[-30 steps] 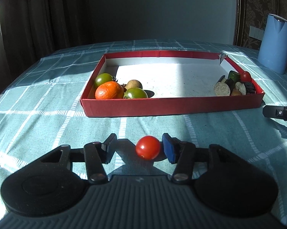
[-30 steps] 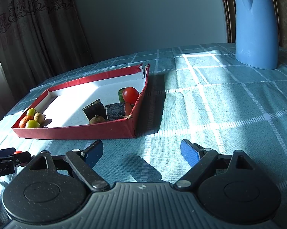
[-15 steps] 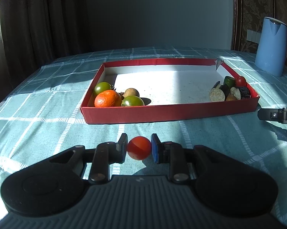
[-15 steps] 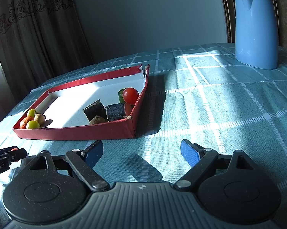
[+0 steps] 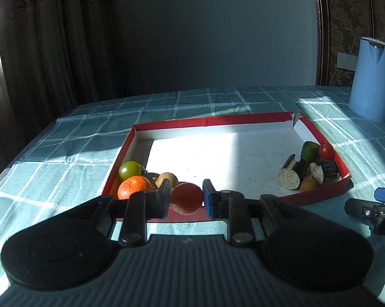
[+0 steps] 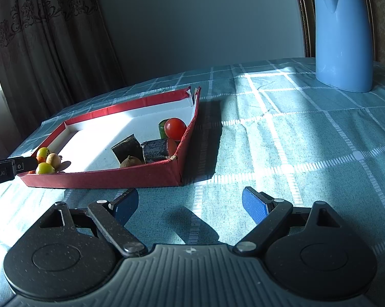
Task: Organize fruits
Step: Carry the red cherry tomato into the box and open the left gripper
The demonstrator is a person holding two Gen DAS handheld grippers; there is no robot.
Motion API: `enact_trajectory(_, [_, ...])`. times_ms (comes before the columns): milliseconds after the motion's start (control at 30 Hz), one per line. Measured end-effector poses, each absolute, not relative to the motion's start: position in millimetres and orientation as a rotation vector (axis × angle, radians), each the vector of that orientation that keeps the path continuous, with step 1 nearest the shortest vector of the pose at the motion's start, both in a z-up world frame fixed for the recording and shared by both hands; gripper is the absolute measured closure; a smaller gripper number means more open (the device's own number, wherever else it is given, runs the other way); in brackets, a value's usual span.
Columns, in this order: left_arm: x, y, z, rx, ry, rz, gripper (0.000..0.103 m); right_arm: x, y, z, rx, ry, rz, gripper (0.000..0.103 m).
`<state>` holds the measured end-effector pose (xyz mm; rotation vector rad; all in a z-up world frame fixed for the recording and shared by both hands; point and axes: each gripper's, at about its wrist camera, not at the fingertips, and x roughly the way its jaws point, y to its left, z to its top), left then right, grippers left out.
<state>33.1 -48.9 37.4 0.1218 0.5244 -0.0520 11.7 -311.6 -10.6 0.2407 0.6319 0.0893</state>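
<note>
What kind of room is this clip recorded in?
Most likely a home dining or living room: a table under a checked tablecloth, heavy patterned curtains by a window, and a blue kettle standing near a wall with damask wallpaper.

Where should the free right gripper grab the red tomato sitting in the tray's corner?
Take the red tomato across its round upper half, coming from above. The tray wall hugs one side and a green piece the other, so only its top is exposed. The right gripper is open.
</note>
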Motion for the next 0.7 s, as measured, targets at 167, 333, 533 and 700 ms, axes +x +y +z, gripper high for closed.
enact_trajectory(167, [55.0,-57.8,30.4,0.135,0.545,-0.037,0.079,11.3,-312.2,-11.0,0.242,0.631,0.09,0.015])
enact_trajectory(333, [71.2,-59.0,16.0,0.147,0.578,-0.017,0.079,11.5,-312.0,-11.4,0.245,0.63,0.095,0.015])
enact_trajectory(533, [76.6,-59.1,11.3,0.159,0.57,-0.006,0.079,11.6,-311.9,-11.5,0.245,0.629,0.096,0.015])
enact_trajectory(700, [77.8,-59.5,9.3,0.155,0.564,-0.012,0.079,11.3,-312.1,-11.4,0.245,0.629,0.096,0.015])
